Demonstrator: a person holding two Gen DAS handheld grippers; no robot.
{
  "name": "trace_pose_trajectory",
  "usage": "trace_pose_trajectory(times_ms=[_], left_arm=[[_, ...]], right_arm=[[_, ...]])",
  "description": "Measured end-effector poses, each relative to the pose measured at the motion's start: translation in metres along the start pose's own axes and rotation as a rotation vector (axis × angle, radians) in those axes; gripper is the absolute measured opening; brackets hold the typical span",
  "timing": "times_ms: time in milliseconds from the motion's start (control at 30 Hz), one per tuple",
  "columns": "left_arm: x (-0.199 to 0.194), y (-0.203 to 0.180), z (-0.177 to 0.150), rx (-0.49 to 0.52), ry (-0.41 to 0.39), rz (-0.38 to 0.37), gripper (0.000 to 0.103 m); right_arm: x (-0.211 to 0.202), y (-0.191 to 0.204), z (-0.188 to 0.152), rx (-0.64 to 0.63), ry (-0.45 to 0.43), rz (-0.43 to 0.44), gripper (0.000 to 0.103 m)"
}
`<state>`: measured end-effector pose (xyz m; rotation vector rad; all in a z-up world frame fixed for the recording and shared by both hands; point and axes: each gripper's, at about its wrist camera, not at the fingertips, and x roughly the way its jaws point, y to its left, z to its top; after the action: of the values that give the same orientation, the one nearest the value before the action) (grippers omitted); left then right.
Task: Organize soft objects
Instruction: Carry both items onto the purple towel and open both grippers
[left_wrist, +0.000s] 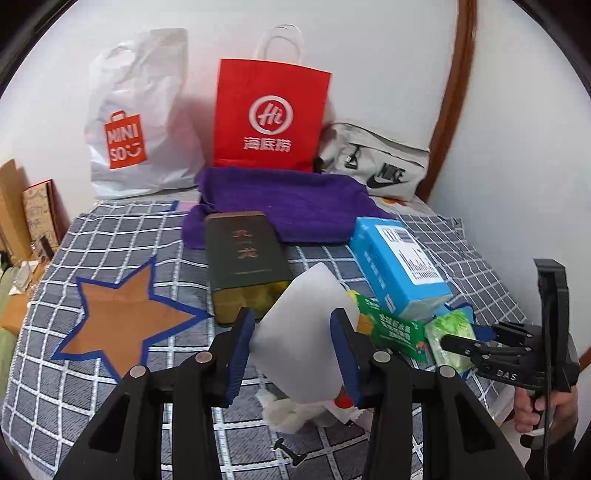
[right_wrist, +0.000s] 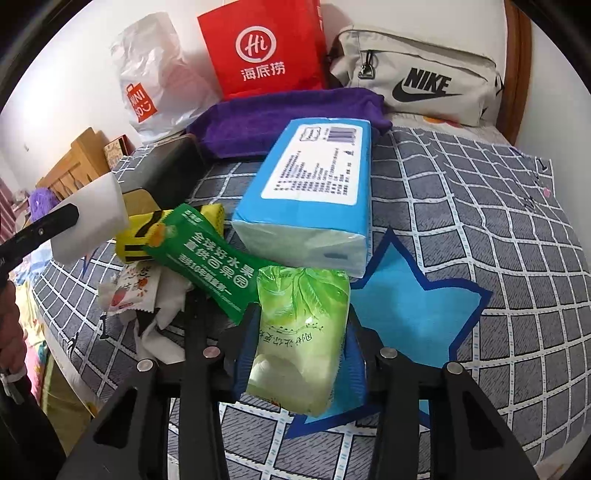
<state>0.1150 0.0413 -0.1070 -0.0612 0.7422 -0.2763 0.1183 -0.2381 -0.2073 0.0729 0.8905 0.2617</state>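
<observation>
In the left wrist view my left gripper (left_wrist: 293, 321) is shut on a white paper roll (left_wrist: 306, 306), its blue pads pressing both sides, held above the checked bed cover (left_wrist: 74, 398). In the right wrist view my right gripper (right_wrist: 303, 317) is shut on a green tissue pack (right_wrist: 299, 354) over a blue star patch (right_wrist: 417, 306). A blue tissue pack (right_wrist: 310, 192), a green snack packet (right_wrist: 207, 258), a yellow striped soft item (right_wrist: 136, 243), crumpled tissue (right_wrist: 162, 325) and a small printed packet (right_wrist: 125, 291) lie in a heap between the grippers.
A dark green box (left_wrist: 243, 258) and a purple towel (left_wrist: 295, 203) lie further back. Against the wall stand a white plastic bag (left_wrist: 136, 129), a red paper bag (left_wrist: 269, 114) and a grey pouch (left_wrist: 376, 162). A brown star patch (left_wrist: 122, 314) is at left.
</observation>
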Motion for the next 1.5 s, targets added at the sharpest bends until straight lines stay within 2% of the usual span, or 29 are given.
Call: trace_pose_trajectory(times_ms=[333, 633, 800, 900, 1400, 1500], left_arm=[[-0.002, 0.011, 0.02, -0.058, 0.015, 0.05, 0.041], [0.011, 0.02, 0.053, -0.108, 0.028, 0.098, 0.041], [0.024, 0.028, 0.074, -0.139, 0.049, 0.117, 0.041], [0.032, 0.028, 0.085, -0.116, 0.039, 0.168, 0.041], [0.104, 0.053, 0.136, -0.172, 0.074, 0.164, 0.041], [0.119, 0.056, 0.143, -0.181, 0.082, 0.185, 0.041]], right_arm=[[-0.03, -0.002, 0.022, -0.001, -0.064, 0.034, 0.042], [-0.034, -0.002, 0.07, -0.04, -0.111, 0.053, 0.042], [-0.023, -0.007, 0.105, -0.057, -0.127, 0.06, 0.042], [-0.013, -0.012, 0.125, -0.065, -0.133, 0.046, 0.042], [0.046, -0.039, 0.213, -0.095, -0.133, 0.04, 0.042], [0.064, -0.04, 0.228, -0.116, -0.121, 0.038, 0.042]])
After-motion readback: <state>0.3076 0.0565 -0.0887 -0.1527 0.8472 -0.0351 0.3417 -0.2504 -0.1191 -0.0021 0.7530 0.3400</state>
